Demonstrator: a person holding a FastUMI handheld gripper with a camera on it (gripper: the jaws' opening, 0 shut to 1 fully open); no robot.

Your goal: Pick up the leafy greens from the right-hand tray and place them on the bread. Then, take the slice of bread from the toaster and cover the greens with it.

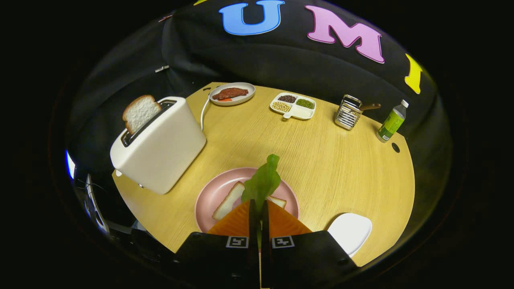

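Observation:
My gripper (259, 206) is shut on the leafy greens (263, 180), which stick up and forward from between the fingers. Beneath them lies a slice of bread (229, 200) on a pink plate (209, 192); the fingers and the greens hide part of the slice. The greens hang over the bread, and I cannot tell whether they touch it. A white toaster (160, 144) stands to the left beyond the plate, with a second slice of bread (139, 112) standing up out of its slot. A white tray (350, 232) lies to the right of the fingers, nothing on its visible part.
At the far side of the round wooden table (341, 168) sit a plate with a piece of meat (232, 94), a divided dish of beans (293, 106), a wire utensil holder (348, 112) and a green bottle (392, 121). The toaster's cord (203, 114) runs toward the meat plate.

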